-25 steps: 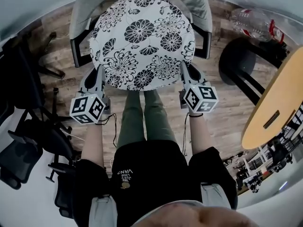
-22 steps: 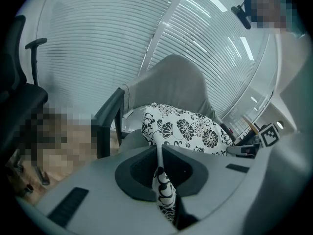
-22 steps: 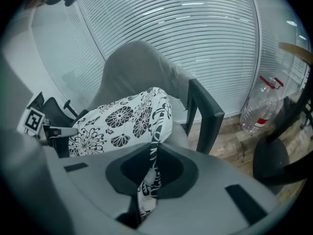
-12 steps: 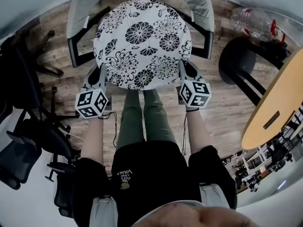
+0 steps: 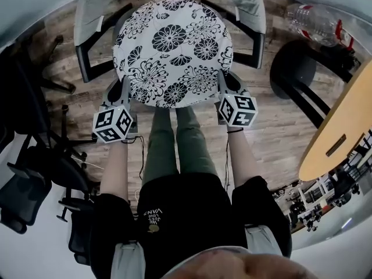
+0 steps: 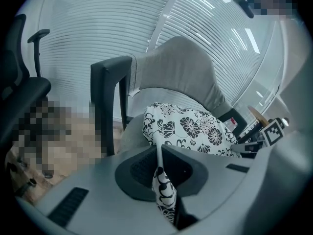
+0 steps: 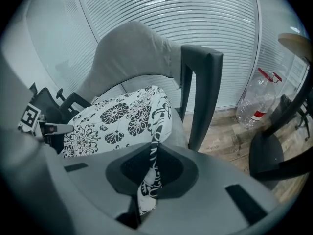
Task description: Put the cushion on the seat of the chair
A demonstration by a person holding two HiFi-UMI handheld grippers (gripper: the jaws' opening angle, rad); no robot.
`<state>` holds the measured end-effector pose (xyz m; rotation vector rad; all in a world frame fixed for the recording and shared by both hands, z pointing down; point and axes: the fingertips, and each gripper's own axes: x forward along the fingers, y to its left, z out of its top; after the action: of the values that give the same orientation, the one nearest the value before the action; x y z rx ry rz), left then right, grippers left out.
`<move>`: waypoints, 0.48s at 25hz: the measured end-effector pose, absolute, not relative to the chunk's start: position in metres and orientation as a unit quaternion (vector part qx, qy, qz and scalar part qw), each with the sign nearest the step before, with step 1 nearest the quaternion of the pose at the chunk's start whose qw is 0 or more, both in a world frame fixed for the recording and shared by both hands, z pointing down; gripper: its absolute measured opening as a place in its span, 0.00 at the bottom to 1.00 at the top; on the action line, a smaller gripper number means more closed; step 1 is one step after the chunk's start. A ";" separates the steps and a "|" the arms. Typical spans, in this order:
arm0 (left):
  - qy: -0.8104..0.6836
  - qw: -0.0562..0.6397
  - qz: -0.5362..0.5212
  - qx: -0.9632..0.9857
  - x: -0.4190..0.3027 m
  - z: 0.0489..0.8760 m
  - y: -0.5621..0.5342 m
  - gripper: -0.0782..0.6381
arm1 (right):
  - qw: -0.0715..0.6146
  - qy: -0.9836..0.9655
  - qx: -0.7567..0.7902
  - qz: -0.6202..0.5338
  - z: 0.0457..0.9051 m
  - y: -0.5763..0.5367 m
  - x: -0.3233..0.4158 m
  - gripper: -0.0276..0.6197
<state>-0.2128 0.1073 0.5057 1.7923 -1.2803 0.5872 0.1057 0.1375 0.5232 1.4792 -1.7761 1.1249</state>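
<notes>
Jaws on your left gripper (image 6: 159,155) are pressing together on a thin fold of the cushion's (image 6: 195,126) edge, and the black-and-white flowered cloth is running down between them. Your right gripper (image 7: 152,155) is doing the same on the opposite side, its jaws closing on a pinch of the same patterned fabric.

In the head view, you are holding the left gripper (image 5: 125,90) at the lower left rim of the round cushion (image 5: 171,51) and the right gripper (image 5: 222,86) at its lower right rim, with each marker cube (image 5: 112,125) sitting below the cushion in the frame. The cushion is spreading flat between the two grips, in the upper middle of the frame, directly over the seat (image 6: 128,131) of the chair (image 5: 96,4). It is lying between the two black armrests (image 5: 87,68), with the grey backrest rising beyond it. Both gripper views are showing the grey seat just under the cushion's edge, but you cannot tell from them whether the cushion is resting on it fully.

Your legs (image 5: 174,144) are standing just below the cushion on the wooden floor (image 5: 279,132). A clear bottle (image 5: 314,22) is lying on the floor at the upper right, and a round wooden tabletop (image 5: 343,127) is showing at the right edge. Dark office chairs (image 5: 29,173) are crowding the left side.
</notes>
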 end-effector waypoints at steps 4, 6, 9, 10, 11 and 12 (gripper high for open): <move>-0.514 0.421 0.235 0.709 -0.213 0.509 0.107 0.15 | 0.281 -0.662 0.549 0.426 0.528 0.138 0.107 0.09; -0.517 0.420 0.237 0.707 -0.214 0.511 0.108 0.15 | 0.282 -0.661 0.548 0.428 0.532 0.139 0.107 0.09; -0.519 0.424 0.241 0.702 -0.215 0.517 0.110 0.15 | 0.284 -0.659 0.546 0.432 0.538 0.141 0.108 0.09; -0.520 0.426 0.241 0.701 -0.215 0.518 0.110 0.15 | 0.285 -0.658 0.547 0.433 0.540 0.141 0.107 0.09; -0.521 0.427 0.240 0.699 -0.215 0.519 0.110 0.15 | 0.286 -0.657 0.547 0.433 0.541 0.140 0.107 0.09; -0.521 0.429 0.238 0.698 -0.215 0.519 0.109 0.15 | 0.287 -0.656 0.548 0.433 0.541 0.140 0.108 0.09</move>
<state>-0.2154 0.1091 0.5192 1.7427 -1.3018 0.5947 0.1076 0.1397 0.5412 1.4637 -1.7525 1.1576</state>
